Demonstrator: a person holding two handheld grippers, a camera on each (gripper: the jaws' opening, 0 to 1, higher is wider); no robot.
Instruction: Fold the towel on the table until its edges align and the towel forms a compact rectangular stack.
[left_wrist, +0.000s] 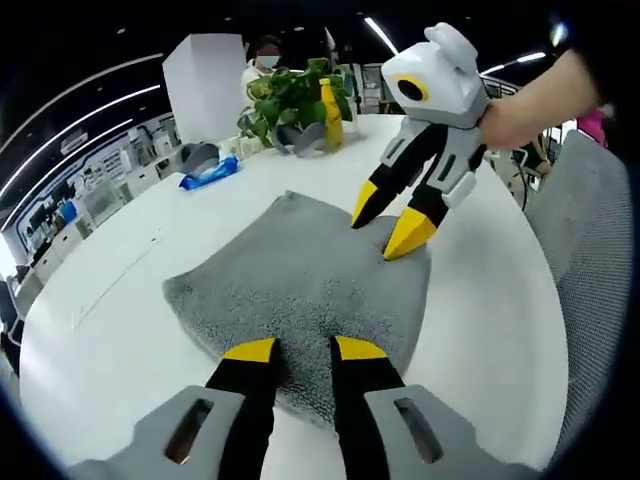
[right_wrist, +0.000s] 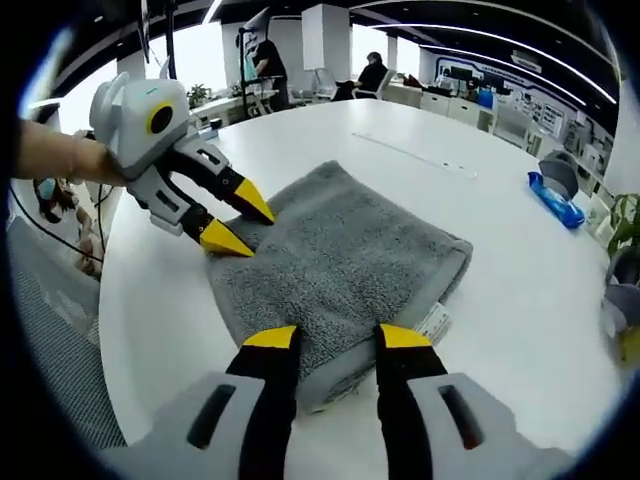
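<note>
Both hand-held grippers (left_wrist: 305, 349) (right_wrist: 338, 337) poised, jaws apart, over towel (left_wrist: 300, 275).

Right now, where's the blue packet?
Left gripper view: blue packet lies on the white table, beyond the grey towel, near the potted plant.

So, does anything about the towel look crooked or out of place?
Slightly. The grey towel is folded, but its layers do not line up: its outline is uneven and a white label sticks out at one corner. Nothing is spilled or damaged.
</note>
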